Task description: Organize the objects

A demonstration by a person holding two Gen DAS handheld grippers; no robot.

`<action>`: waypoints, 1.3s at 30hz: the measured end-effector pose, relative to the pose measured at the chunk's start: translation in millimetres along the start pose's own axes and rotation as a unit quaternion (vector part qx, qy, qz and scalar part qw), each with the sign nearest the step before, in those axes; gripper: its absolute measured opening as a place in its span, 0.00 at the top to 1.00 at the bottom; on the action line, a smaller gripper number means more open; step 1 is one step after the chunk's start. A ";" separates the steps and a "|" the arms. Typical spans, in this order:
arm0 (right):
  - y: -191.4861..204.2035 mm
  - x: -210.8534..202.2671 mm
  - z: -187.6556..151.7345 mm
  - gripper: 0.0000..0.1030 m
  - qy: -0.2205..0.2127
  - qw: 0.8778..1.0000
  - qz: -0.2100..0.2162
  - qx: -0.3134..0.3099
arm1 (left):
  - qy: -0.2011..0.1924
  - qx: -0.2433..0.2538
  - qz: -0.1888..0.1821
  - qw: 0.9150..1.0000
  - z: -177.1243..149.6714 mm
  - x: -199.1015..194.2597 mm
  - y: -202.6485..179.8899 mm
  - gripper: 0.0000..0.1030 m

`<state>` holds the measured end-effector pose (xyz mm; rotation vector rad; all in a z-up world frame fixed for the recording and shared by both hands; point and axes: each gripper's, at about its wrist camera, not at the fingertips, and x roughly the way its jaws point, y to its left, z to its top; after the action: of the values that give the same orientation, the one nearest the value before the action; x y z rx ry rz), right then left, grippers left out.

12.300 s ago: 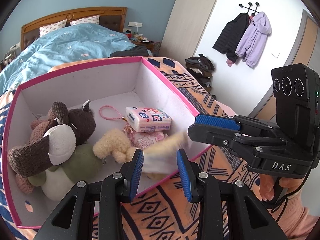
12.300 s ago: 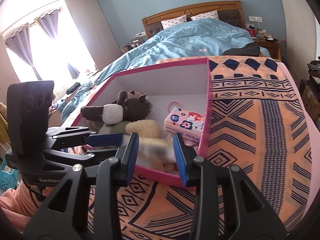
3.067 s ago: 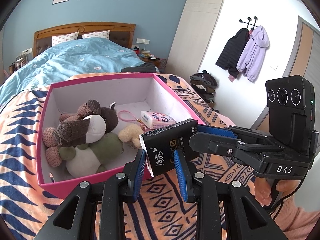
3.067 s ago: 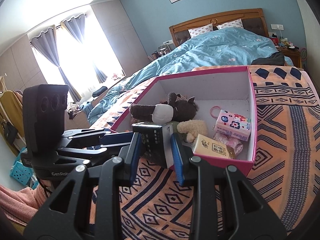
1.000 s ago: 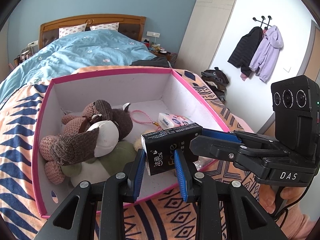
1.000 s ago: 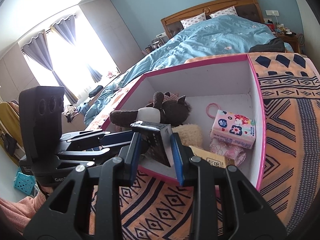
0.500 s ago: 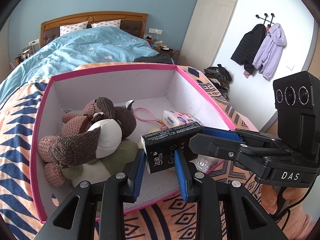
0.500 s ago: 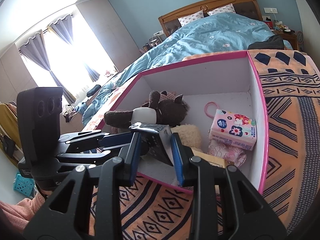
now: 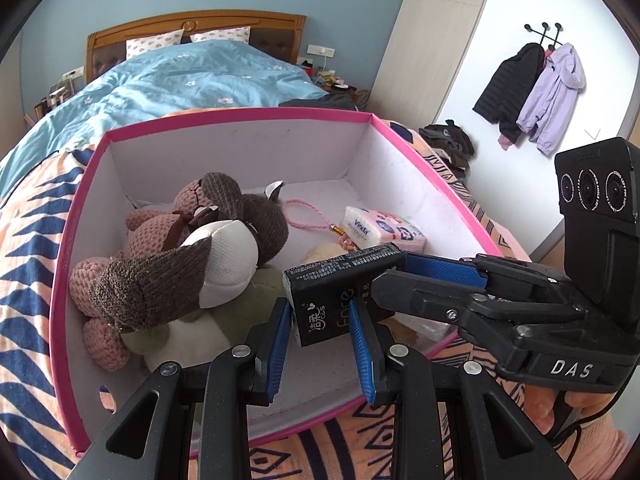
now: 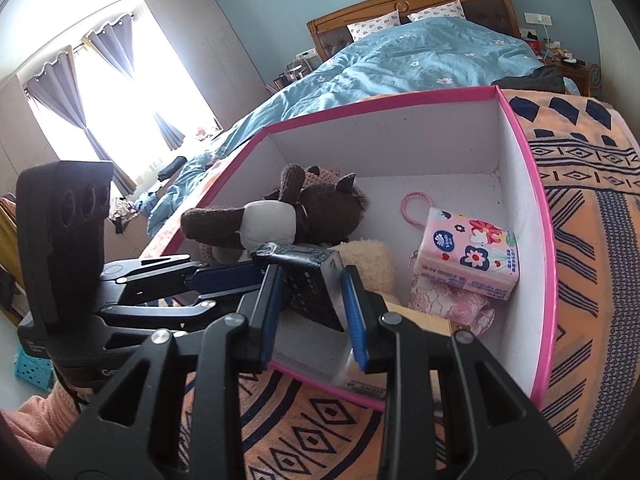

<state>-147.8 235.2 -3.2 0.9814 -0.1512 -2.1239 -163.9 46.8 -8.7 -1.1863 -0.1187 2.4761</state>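
Both grippers grip one black tissue pack [image 9: 336, 300] from opposite ends, holding it over the front part of the pink-rimmed white box [image 9: 240, 114]. My left gripper [image 9: 320, 336] is shut on its near end. My right gripper [image 10: 310, 300] is shut on its other end [image 10: 310, 284]; it also shows in the left wrist view [image 9: 420, 276]. Inside the box lie a brown and white plush toy [image 9: 192, 256], a cream plush [image 10: 366, 258], a pink floral tissue pack [image 10: 468, 252], a pink cord loop [image 10: 414, 208] and a tan carton [image 10: 420, 318].
The box [image 10: 544, 240] sits on an orange and navy patterned blanket [image 10: 592, 240]. A bed with a blue duvet [image 9: 180, 80] lies behind. Coats [image 9: 532, 92] hang on the right wall. A window with curtains [image 10: 100, 92] is at the left.
Both grippers have carried the black tissue pack forward and lower, from in front of the box's near wall to over its inside.
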 end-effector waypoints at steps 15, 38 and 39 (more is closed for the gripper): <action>11.6 -11.3 -10.6 0.58 -0.019 0.998 -0.058 -0.033 | -0.052 0.003 0.026 0.998 -16.6 -24.3 3.8 0.37; 56.2 -51.8 -109.0 0.02 -0.101 0.972 -0.180 -0.114 | -0.157 -0.007 0.104 0.982 -107.1 -87.6 -10.0 0.00; 54.9 -50.7 -110.4 0.02 -0.098 0.972 -0.182 -0.111 | -0.155 -0.013 0.105 0.982 -108.7 -87.4 -8.6 0.00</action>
<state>-18.2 254.5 -27.7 0.7065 0.1814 -2.5077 -28.7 11.6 -12.1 -0.8507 -0.1159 2.8407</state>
